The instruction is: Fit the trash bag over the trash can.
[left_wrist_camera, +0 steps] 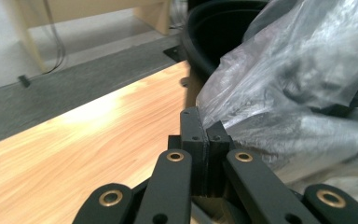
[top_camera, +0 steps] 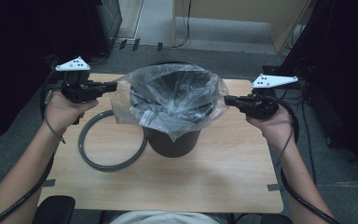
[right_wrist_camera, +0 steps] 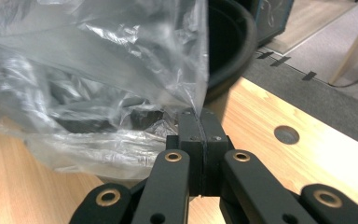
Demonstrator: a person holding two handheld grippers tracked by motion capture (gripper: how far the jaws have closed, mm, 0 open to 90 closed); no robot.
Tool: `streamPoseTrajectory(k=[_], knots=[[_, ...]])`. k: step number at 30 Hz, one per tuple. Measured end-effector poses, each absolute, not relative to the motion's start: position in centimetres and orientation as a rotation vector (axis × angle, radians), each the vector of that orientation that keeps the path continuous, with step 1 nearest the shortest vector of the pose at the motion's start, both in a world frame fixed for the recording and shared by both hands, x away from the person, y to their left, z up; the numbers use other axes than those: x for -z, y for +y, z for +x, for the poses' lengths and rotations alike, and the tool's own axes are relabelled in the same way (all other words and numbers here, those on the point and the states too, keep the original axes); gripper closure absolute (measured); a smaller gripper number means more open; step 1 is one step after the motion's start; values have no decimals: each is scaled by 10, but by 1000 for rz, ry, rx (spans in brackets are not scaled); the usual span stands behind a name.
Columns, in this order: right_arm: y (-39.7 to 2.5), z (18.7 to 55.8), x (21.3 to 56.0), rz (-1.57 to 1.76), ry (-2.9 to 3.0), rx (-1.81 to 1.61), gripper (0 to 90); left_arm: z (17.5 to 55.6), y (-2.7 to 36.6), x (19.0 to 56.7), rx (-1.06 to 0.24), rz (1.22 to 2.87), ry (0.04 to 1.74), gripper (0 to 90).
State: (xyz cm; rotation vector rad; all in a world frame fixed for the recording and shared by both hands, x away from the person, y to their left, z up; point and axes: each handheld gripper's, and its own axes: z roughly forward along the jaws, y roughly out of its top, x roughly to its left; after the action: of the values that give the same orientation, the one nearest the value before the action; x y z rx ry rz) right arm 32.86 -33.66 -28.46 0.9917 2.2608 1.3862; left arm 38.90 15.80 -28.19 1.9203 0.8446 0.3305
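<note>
Dark grey waste bin (top_camera: 173, 140) parked mid-desk (top_camera: 214, 182), lined with a clear plastic bag (top_camera: 177, 100) that billows up over the rim and hangs down the outside. Nothing visible inside the liner besides the dark inner wall showing through the crinkled film. Left gripper (top_camera: 113, 86) out at the bag's left edge, fingers (left_wrist_camera: 195, 140) pressed together with the film's edge caught between them, as seen close up in the left gripper view (left_wrist_camera: 204, 135). Right gripper (top_camera: 227, 99) mirrored on the other side, fingers (right_wrist_camera: 213, 135) likewise clamped tight on a fold of the plastic (right_wrist_camera: 98, 70), seen in the right gripper view (right_wrist_camera: 200, 123). Bag stretched sideways between the two pinch points, both held up around rim height. Grey plastic ring (top_camera: 112, 140) lying flat on the wood just left of the bin, touching or nearly touching its base, can't quite tell which. Round hole (right_wrist_camera: 286, 134) in the desk top beside the right gripper.
</note>
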Motion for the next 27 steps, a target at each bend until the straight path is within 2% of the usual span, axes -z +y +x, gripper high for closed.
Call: streamPoseTrajectory(k=[4, 9, 13, 15, 18, 21, 27], knots=[[-349, 333, 290, 1042, 2238, -1372, 900, 391, 168, 288, -344, 1915, 880, 900], [-358, 338, 295, 1093, 2199, -1364, 900, 390, 164, 290, -343, 1920, 840, 895], [-353, 336, 293, 1011, 2182, -1420, 567, 387, 158, 286, -318, 1897, 776, 718], [-350, 333, 289, 966, 2162, -1430, 493, 385, 155, 282, -337, 1892, 729, 600], [-347, 329, 280, 916, 2119, -1481, 421, 384, 150, 274, -373, 1875, 679, 521], [-342, 329, 271, 853, 2100, -1479, 423, 387, 144, 267, -396, 1875, 655, 494], [-331, 343, 264, 809, 2111, -1468, 469, 397, 130, 259, -407, 1886, 617, 506]])
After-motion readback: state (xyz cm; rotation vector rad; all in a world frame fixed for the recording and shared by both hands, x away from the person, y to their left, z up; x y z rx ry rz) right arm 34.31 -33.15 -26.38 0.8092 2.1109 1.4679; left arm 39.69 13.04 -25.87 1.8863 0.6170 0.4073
